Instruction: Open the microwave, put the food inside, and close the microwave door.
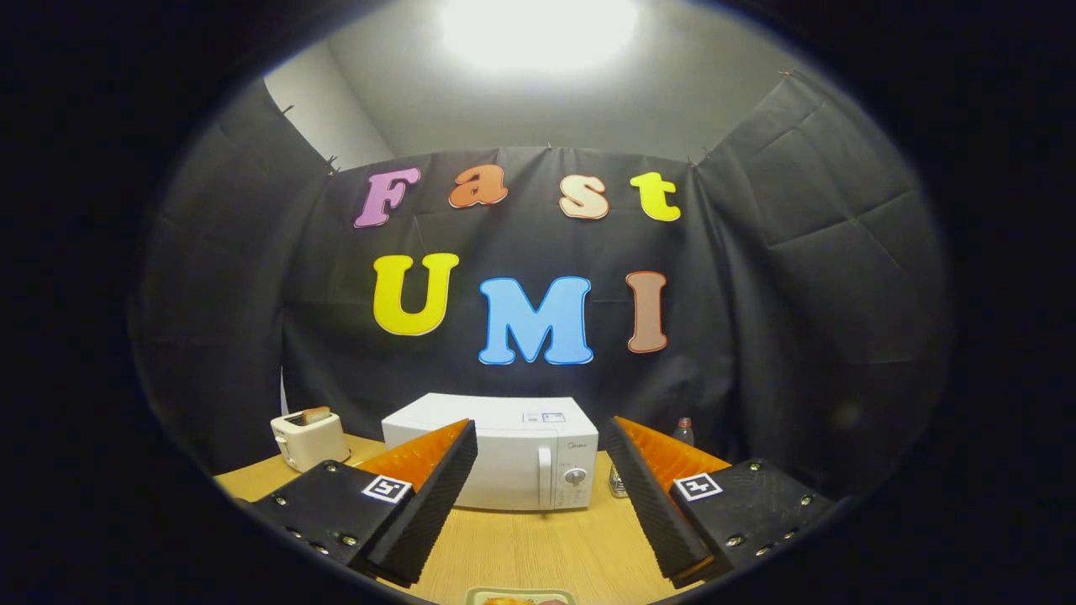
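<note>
The claw [538,470] gapes wide and empty before the closed microwave [504,458].

Food plate [521,597] cut off below fingers

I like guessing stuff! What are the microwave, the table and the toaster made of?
The microwave, beyond the open gripper, looks like smooth white painted metal or plastic; its even sheen leaves that open. The table shows pale wood grain, maybe laminate. The toaster looks like glossy cream plastic.
</note>
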A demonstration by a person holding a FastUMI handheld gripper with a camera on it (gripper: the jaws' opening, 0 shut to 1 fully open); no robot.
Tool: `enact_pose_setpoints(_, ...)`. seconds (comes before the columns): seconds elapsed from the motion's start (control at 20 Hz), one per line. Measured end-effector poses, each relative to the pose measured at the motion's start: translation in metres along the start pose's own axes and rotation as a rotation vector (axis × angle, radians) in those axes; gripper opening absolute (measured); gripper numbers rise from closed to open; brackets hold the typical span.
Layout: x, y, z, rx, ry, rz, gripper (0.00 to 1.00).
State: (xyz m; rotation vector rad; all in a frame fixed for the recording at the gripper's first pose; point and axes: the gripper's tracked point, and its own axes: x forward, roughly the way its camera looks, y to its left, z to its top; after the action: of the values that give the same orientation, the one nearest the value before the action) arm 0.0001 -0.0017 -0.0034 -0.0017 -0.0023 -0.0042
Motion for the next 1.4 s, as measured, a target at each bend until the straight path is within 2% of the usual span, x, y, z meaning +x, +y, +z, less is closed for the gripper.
enact_pose_setpoints(0.3, 0.019, 0.003, -0.011, -0.005, 0.013, 0.017, 0.98)
enact_pose_setpoints(0.65, 0.073, 0.008, -0.039, -0.023, 0.040, 0.045, 0.98)
enact_pose_setpoints(1.4, 0.202, -0.014, -0.173, 0.056, 0.289, 0.048, 0.98)
